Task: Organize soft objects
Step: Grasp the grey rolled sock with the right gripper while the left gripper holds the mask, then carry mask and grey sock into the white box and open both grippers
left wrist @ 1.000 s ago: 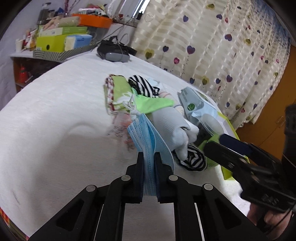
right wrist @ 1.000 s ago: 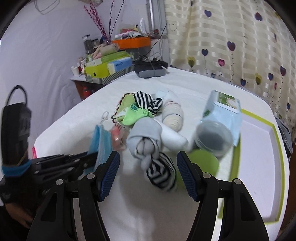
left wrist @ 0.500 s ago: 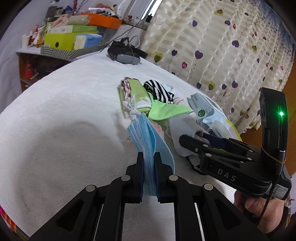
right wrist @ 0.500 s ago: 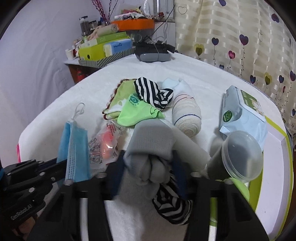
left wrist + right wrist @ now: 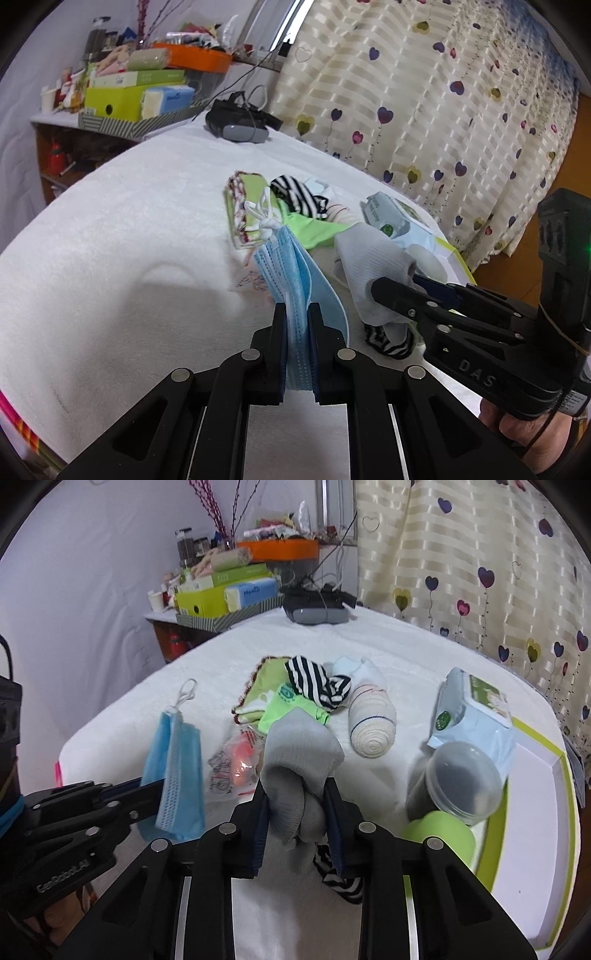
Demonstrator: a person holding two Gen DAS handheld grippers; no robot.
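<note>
On the white surface [image 5: 406,657] I log a loose pile of soft goods near the middle: a folded green cloth with red trim [image 5: 255,690], a bright green sock [image 5: 291,709], a black-and-white striped sock [image 5: 317,683], a pale rolled sock [image 5: 371,716], and a small clear packet with an orange item [image 5: 236,764] just beside them. To the right I record a wipes pack [image 5: 476,716] leaning over a clear lidded cup [image 5: 461,779], with a green roll [image 5: 439,834] touching the cup's base, all at the rim of a white tray with a green edge [image 5: 535,812]. Open room: I see bare white cover to the left of the pile and toward the far edge, where a dark headset [image 5: 316,609] sits; a cluttered shelf with boxes [image 5: 221,590] lies beyond that edge, and a heart-print curtain [image 5: 480,554] bounds the right side. My left gripper [image 5: 297,325] points forward above the surface, its fingers pressed together on a folded blue face mask [image 5: 295,273], whose white ear loops [image 5: 264,218] trail ahead. My right gripper [image 5: 297,812] is level and aimed at the pile, fingers closed partway onto a bunched grey sock [image 5: 299,753], lifted clear of a second striped sock [image 5: 340,878] lying beneath. In the left view I see the right hand [image 5: 532,432] gripping its handle at lower right.
</note>
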